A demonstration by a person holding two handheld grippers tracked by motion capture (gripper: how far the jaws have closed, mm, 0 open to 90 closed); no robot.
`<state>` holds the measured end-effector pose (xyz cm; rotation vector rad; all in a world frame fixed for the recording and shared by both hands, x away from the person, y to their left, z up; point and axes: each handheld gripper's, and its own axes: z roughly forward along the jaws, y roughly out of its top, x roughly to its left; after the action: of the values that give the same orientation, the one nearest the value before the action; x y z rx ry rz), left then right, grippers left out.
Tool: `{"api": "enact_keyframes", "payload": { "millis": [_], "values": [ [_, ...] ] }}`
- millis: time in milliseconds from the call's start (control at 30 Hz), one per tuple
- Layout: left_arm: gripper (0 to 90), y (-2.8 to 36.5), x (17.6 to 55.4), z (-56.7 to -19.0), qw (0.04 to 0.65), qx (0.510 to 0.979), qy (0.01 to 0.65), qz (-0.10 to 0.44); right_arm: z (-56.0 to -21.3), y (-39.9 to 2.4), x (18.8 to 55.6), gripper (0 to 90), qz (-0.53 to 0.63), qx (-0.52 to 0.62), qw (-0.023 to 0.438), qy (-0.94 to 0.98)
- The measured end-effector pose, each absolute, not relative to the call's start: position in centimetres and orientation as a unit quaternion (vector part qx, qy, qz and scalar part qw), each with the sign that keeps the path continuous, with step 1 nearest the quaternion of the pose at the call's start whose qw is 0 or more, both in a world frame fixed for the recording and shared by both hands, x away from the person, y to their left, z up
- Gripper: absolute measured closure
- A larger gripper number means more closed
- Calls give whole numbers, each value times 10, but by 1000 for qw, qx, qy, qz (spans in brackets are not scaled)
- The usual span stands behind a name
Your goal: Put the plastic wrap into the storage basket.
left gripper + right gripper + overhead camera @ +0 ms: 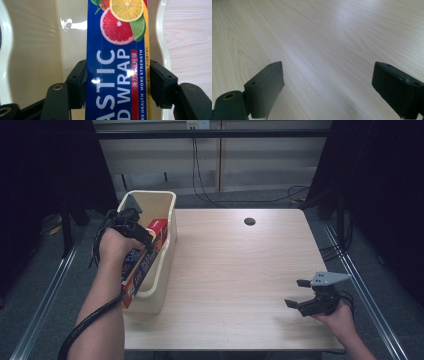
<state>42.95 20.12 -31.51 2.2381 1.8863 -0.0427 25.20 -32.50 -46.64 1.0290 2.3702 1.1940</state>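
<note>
The left gripper is black, with a grey three-cornered plate on its top; a thick black cable runs from it along the bare forearm; no sleeve is seen on either arm. In the left gripper view its jaws are matt black blocks with small screw holes and brass-coloured pivot pins. The right gripper is black too, with the same grey plate; its blocky jaws have worn edges.

Blue, citrus-printed box; cream bin
</note>
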Motion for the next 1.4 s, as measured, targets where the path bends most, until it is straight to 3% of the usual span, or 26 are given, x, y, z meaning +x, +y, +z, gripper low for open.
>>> {"api": "enact_keyframes", "payload": {
  "millis": [1400],
  "values": [
    [395, 204, 432, -333, 92, 752, 652, -36, -467, -325, 253, 102, 413, 357, 142, 826]
  ]
}}
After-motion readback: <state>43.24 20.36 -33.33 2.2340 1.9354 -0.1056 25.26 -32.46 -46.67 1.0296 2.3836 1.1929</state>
